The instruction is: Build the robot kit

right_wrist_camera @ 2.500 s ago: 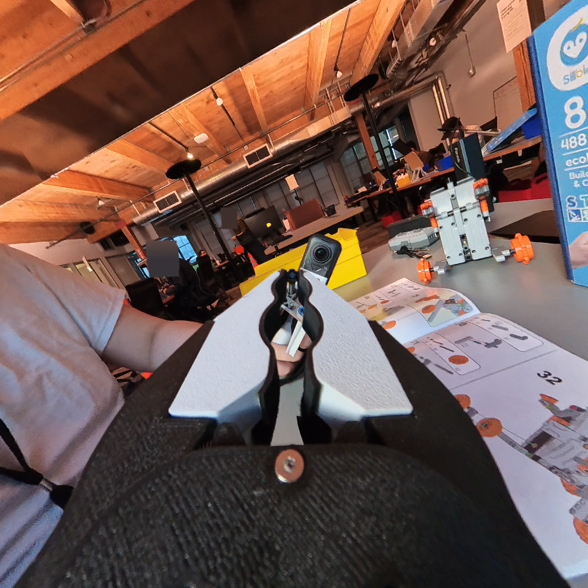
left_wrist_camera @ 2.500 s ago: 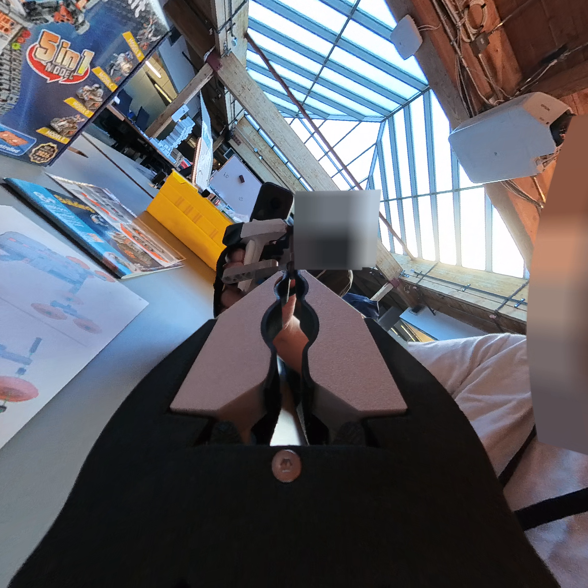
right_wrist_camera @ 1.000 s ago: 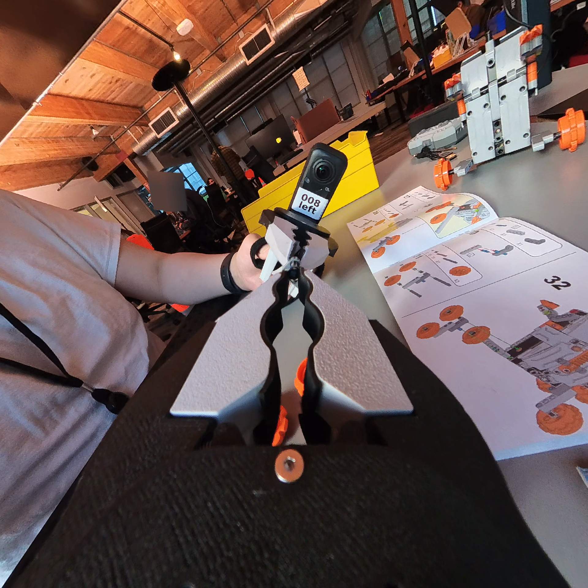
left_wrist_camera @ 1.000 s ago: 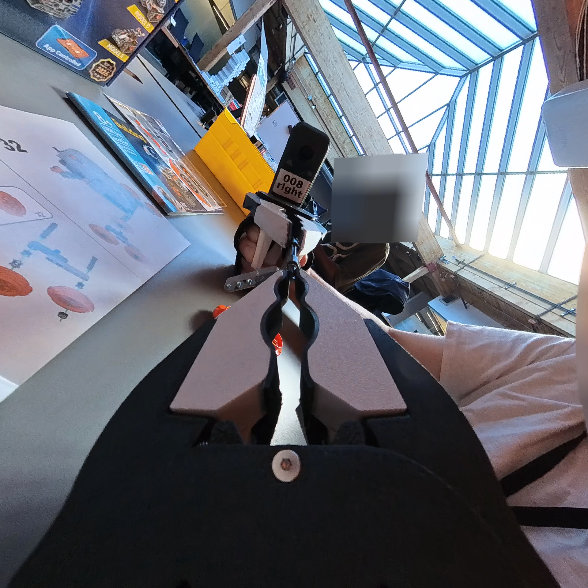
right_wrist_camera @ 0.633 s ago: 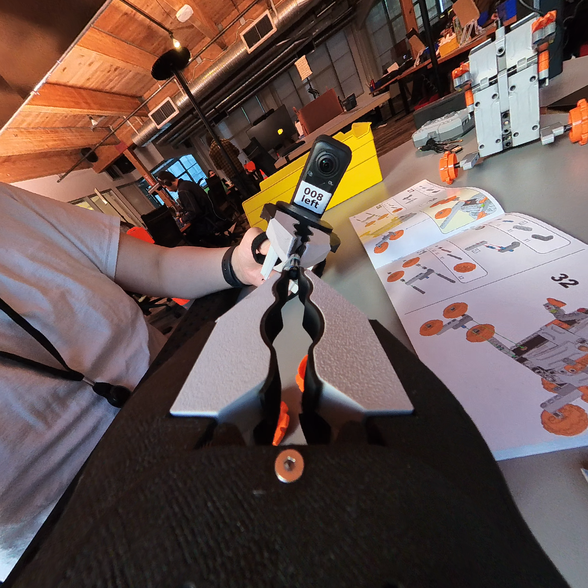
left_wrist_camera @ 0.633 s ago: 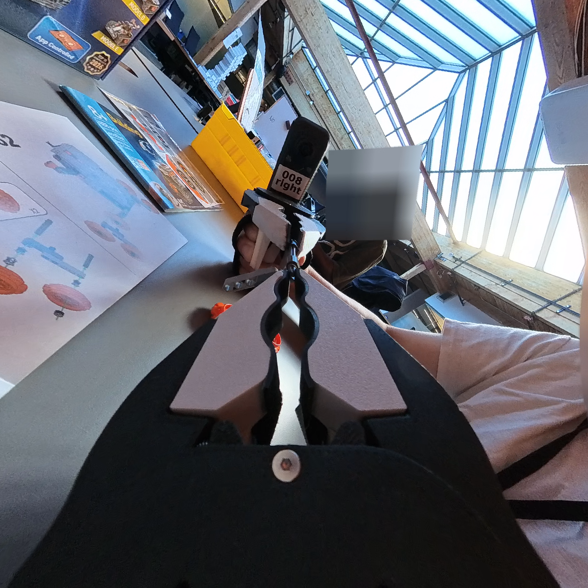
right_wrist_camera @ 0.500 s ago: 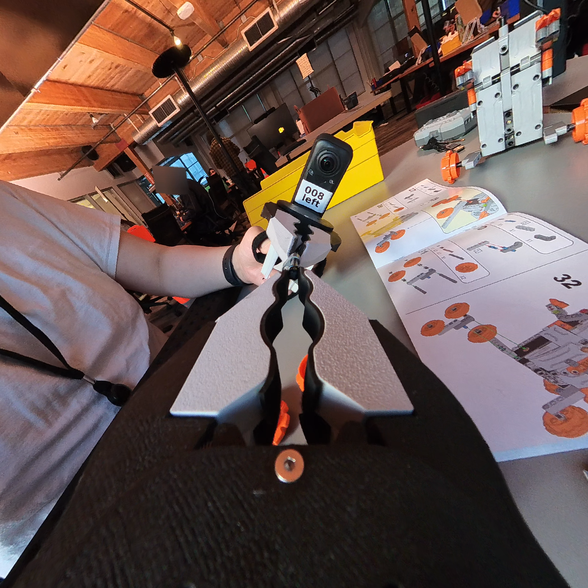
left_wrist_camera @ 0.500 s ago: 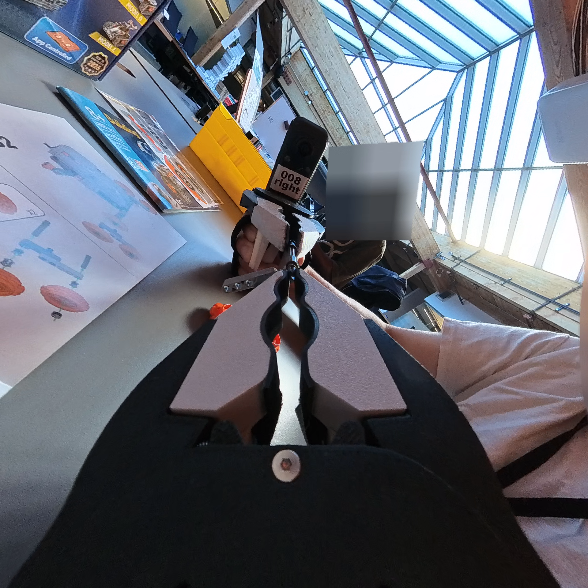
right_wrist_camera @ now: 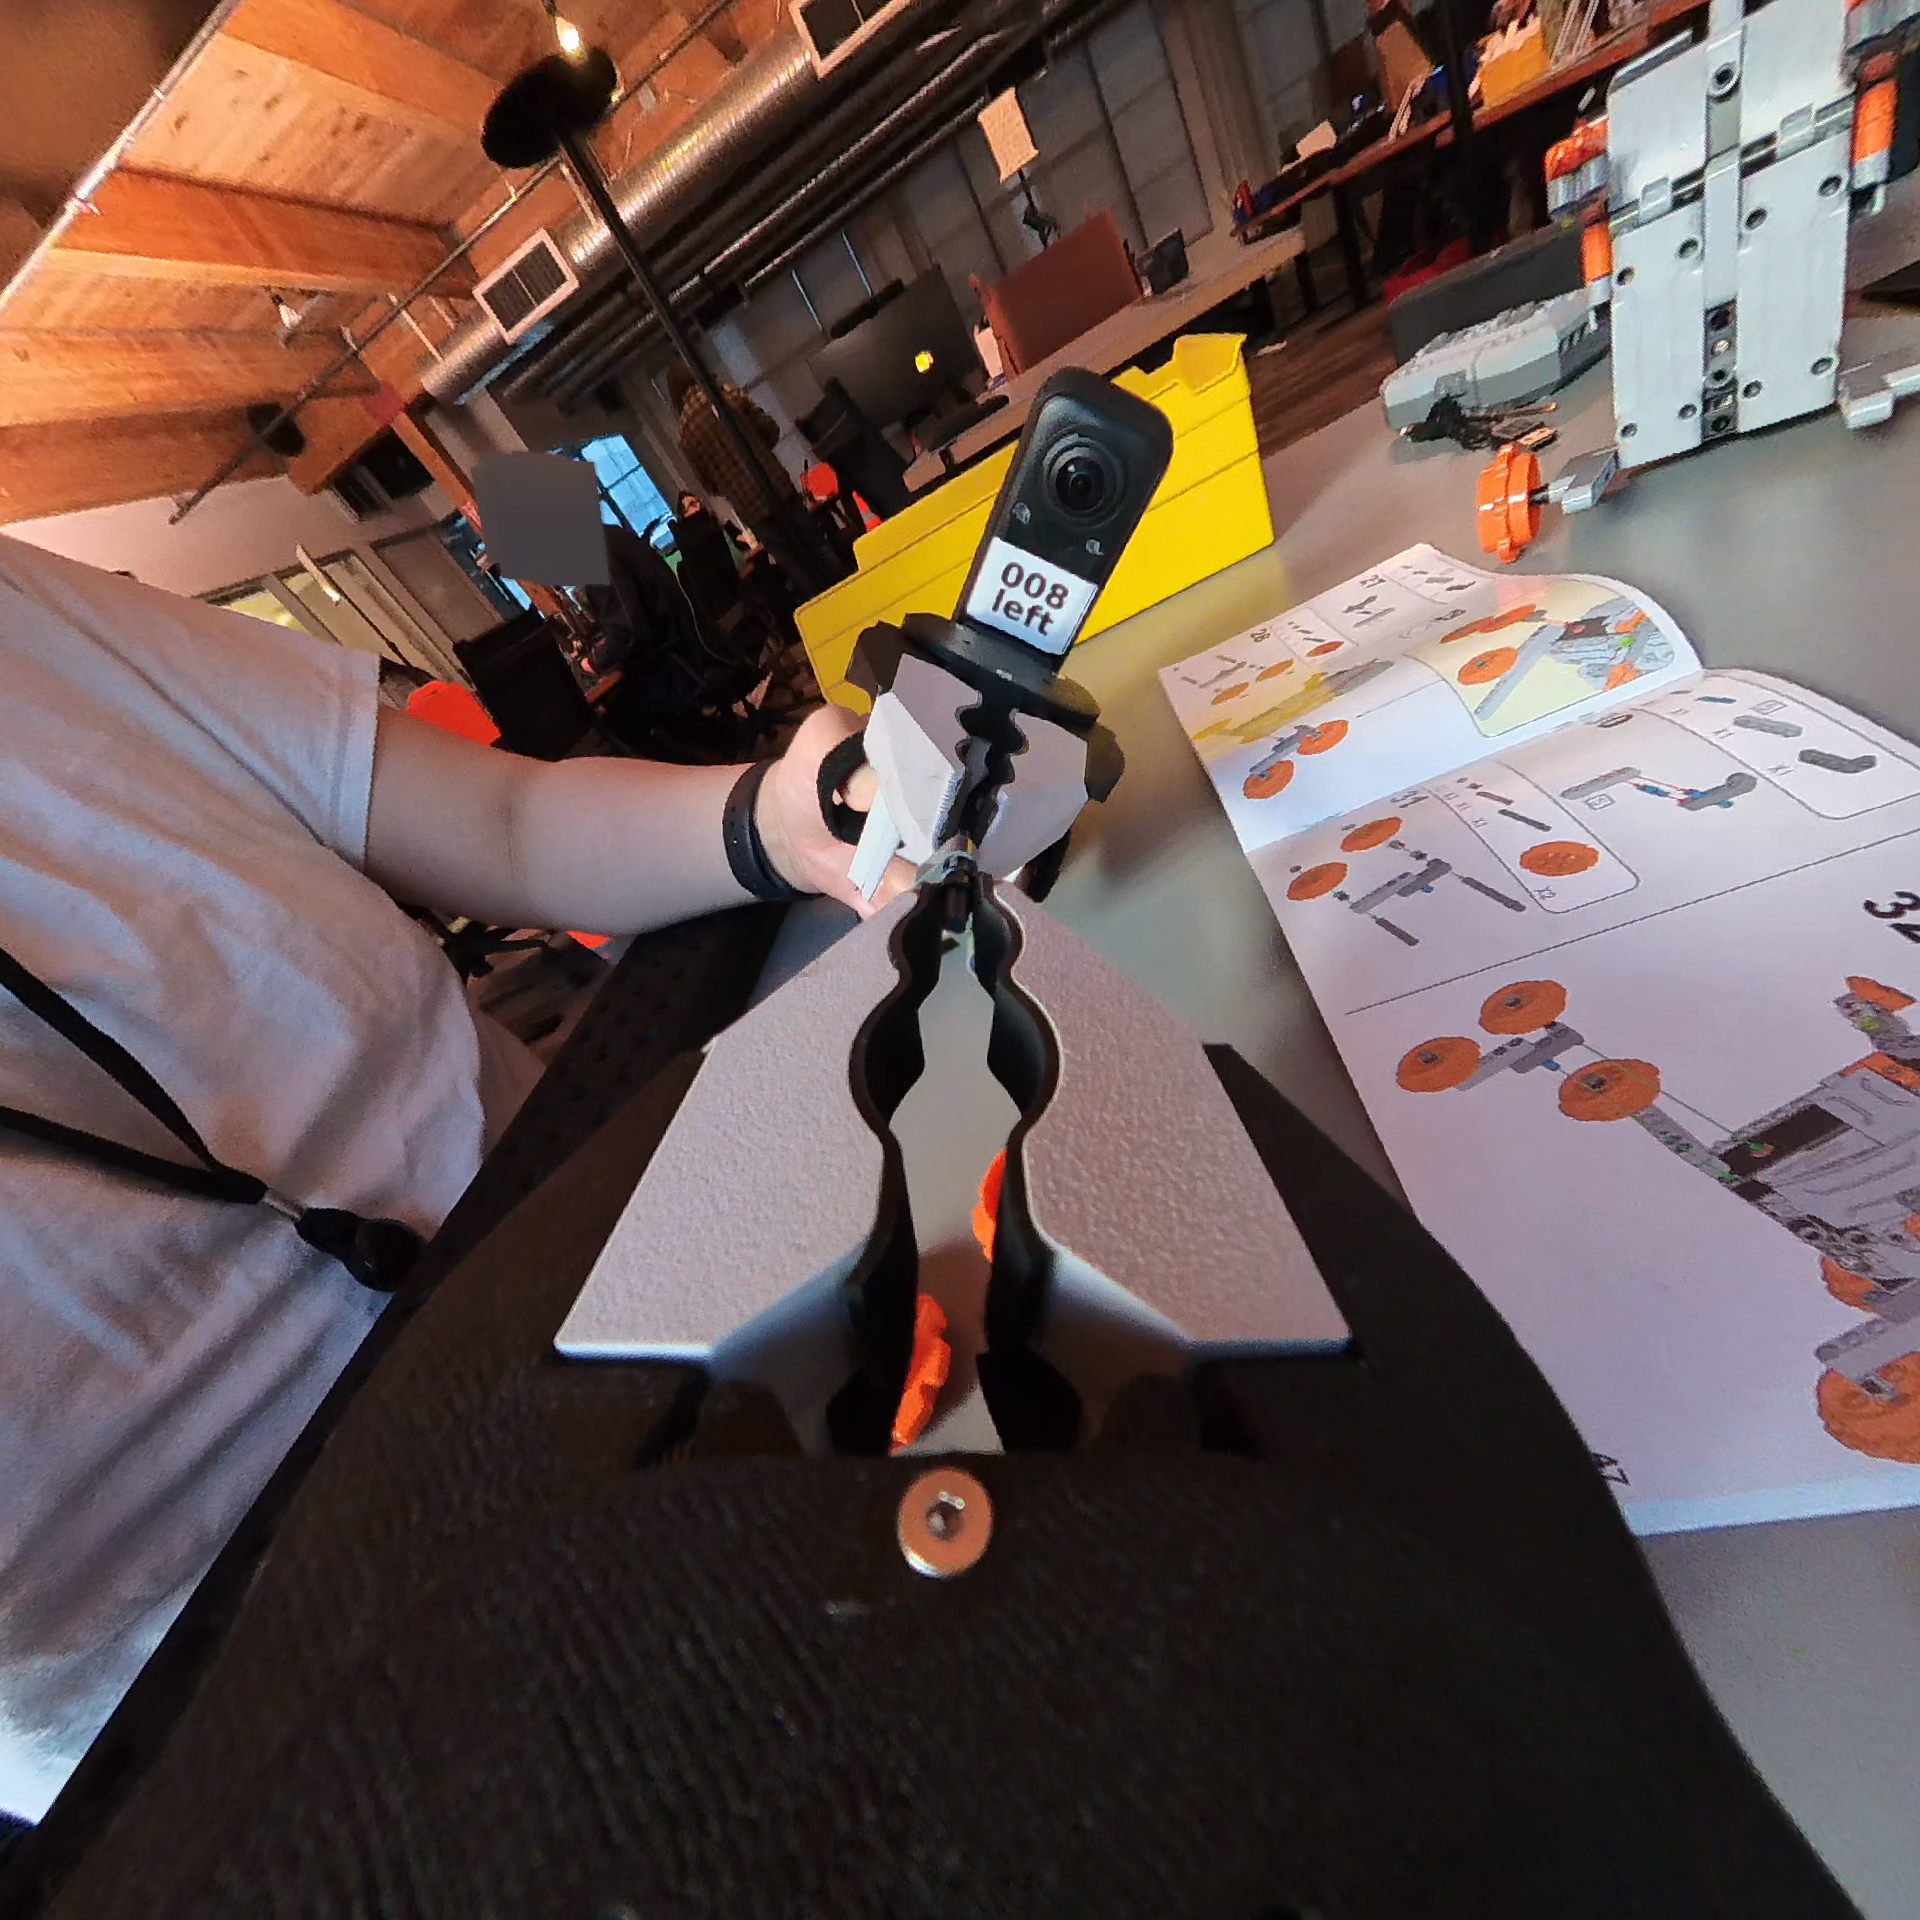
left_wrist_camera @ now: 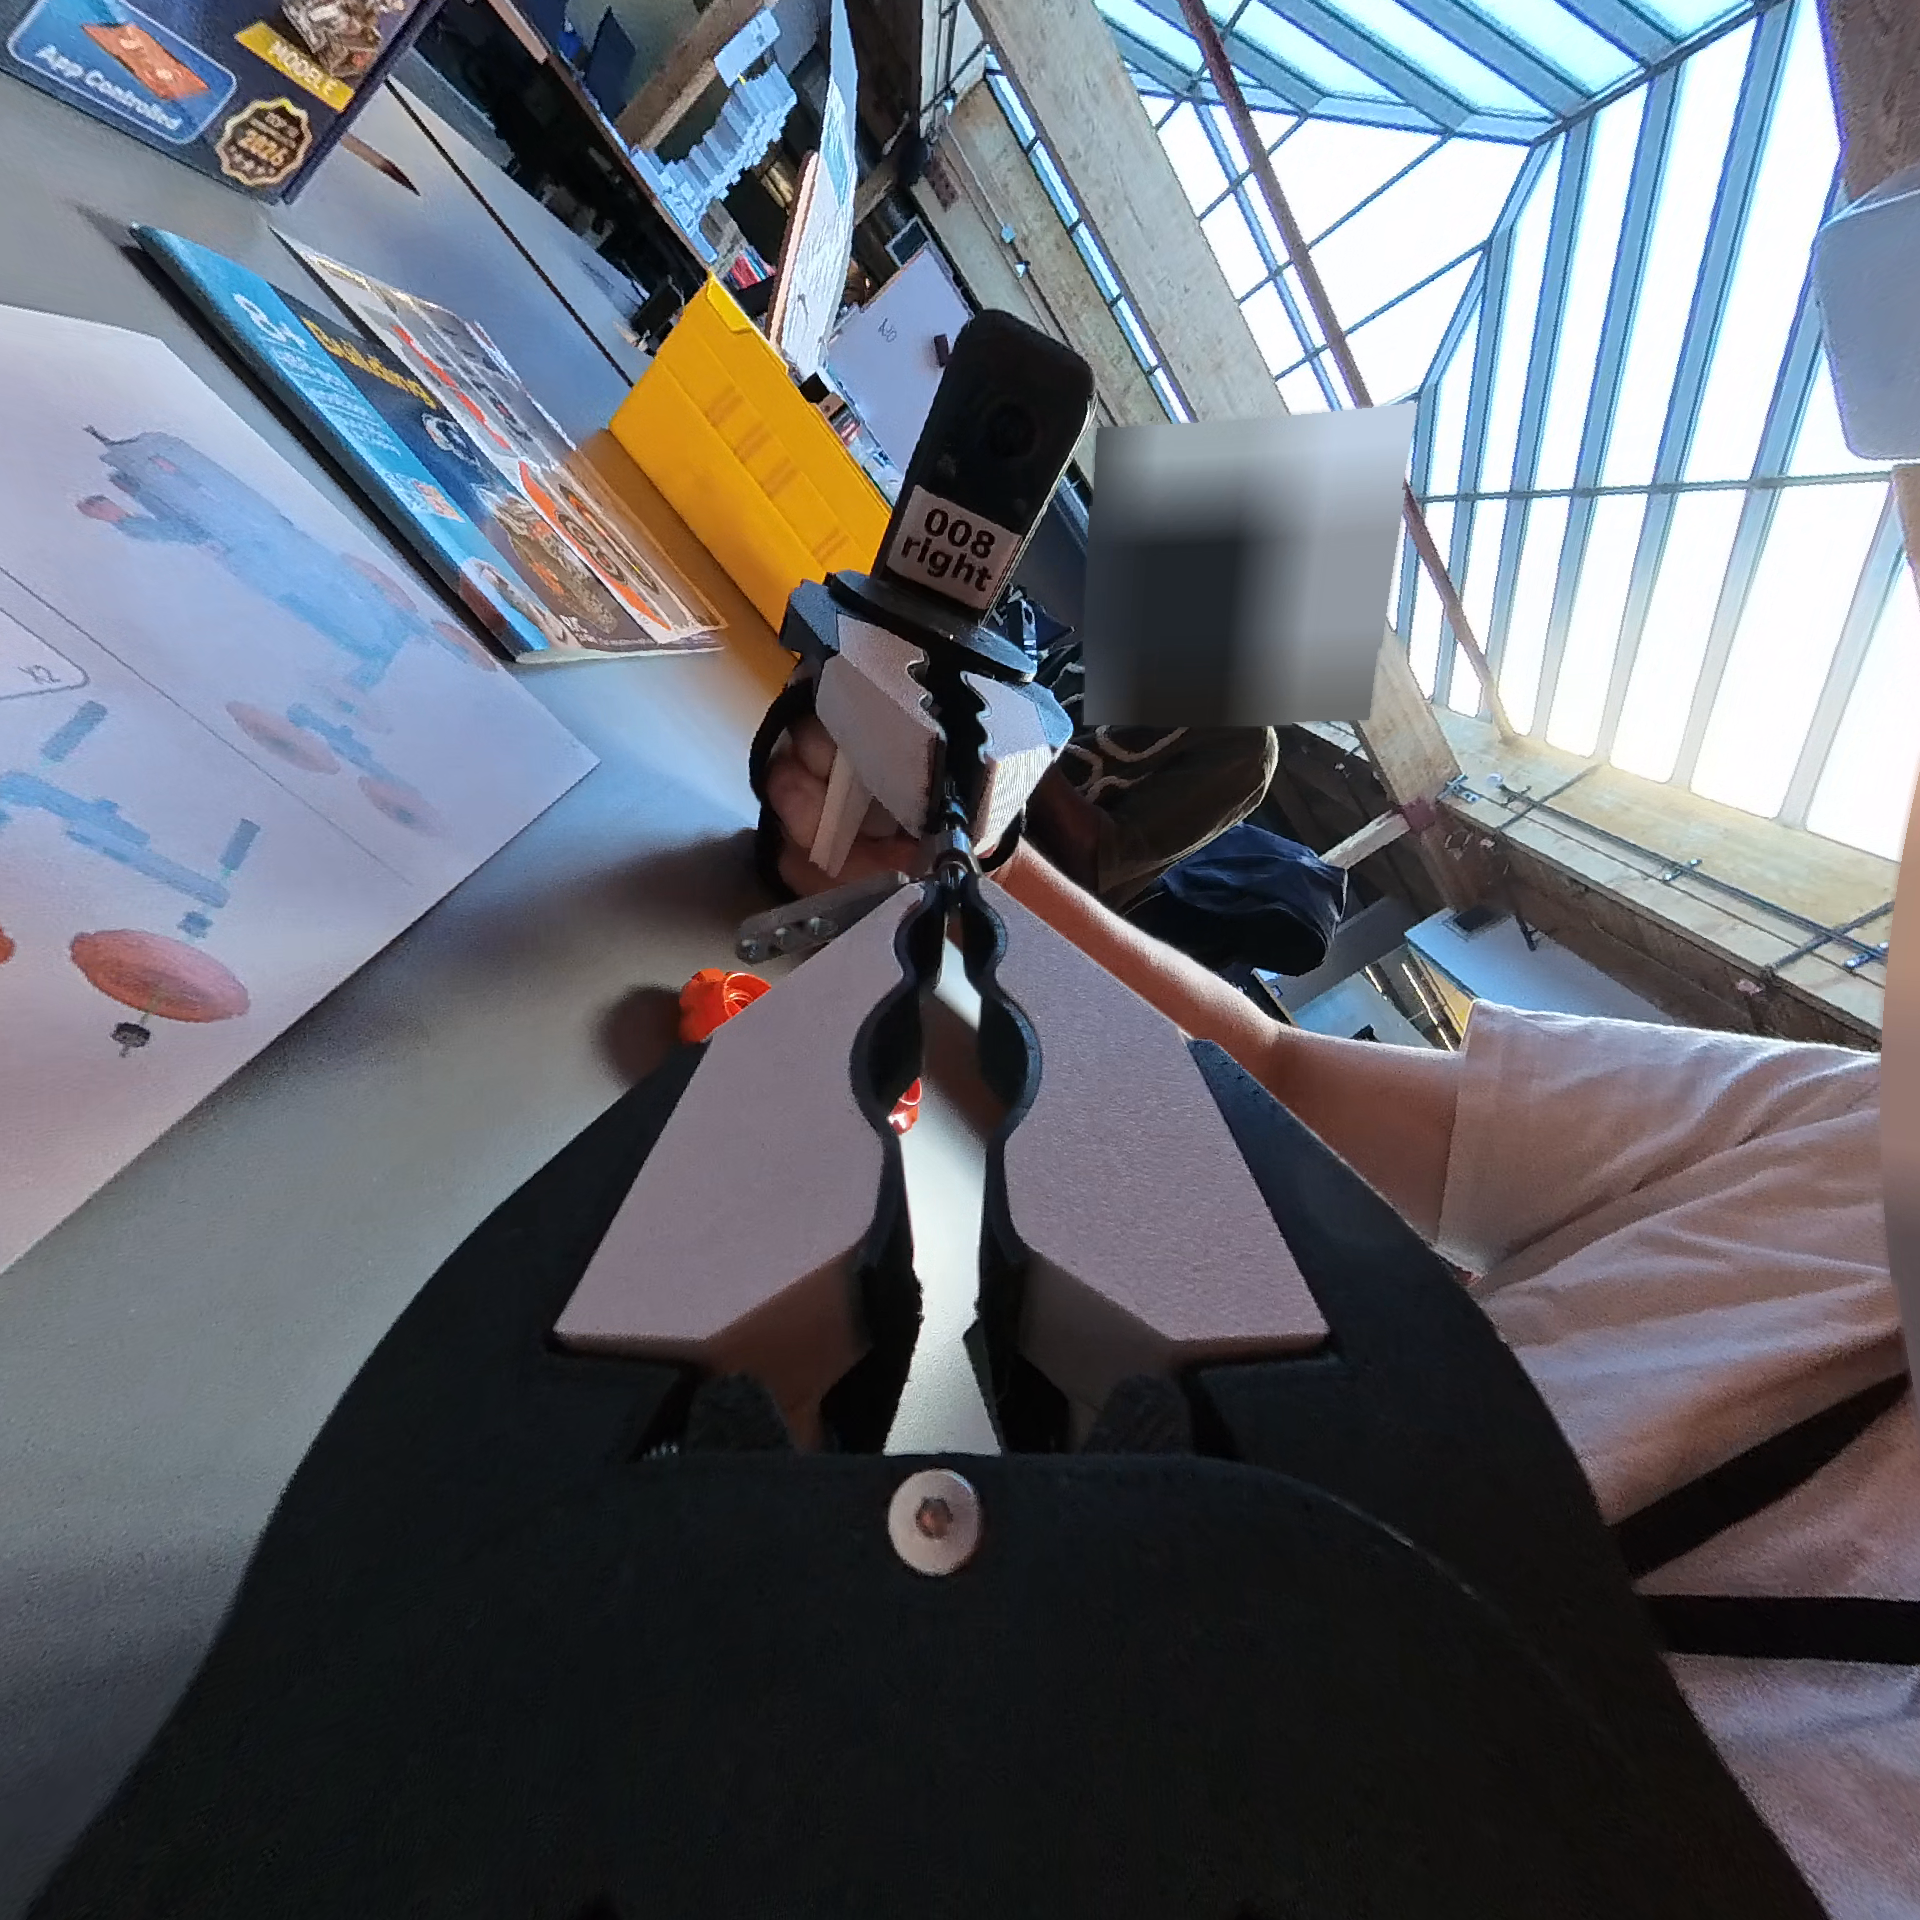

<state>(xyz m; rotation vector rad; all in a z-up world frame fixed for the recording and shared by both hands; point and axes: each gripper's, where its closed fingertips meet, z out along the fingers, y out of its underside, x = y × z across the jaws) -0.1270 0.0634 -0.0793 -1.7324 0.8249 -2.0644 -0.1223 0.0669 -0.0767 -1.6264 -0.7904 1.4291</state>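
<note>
**Q:** Panel a, left wrist view: what do I mark?

**A:** My left gripper (left_wrist_camera: pixel 951 894), jaws narrow, tips closed to a slit; a grey beam (left_wrist_camera: pixel 821 923) sticks out sideways from those tips, so I read it as pinched there (its inner end is hidden). It hangs above the table (left_wrist_camera: pixel 312 1122), near the edge. An orange wheel (left_wrist_camera: pixel 717 1003) lies just below it.

**Q:** Panel b?

**A:** My right gripper (right_wrist_camera: pixel 951 899), jaws equally narrow; it meets the other gripper tip to tip. A thin dark pin (right_wrist_camera: pixel 964 831) runs between the two; it seems to be nipped at these tips, though I cannot swear to it.

**Q:** Surroundings?

**A:** Open booklet (right_wrist_camera: pixel 1558 935) flat on the table beside the grippers; yellow bin (right_wrist_camera: pixel 1195 488) behind; grey model (right_wrist_camera: pixel 1725 239) well apart, far right.

**Q:** A handling note?

**A:** My judgement only: both parts are small and gripped at the very tips, so a twist would lever them loose; I would keep the two grippers in one line and the squeeze steady.
</note>
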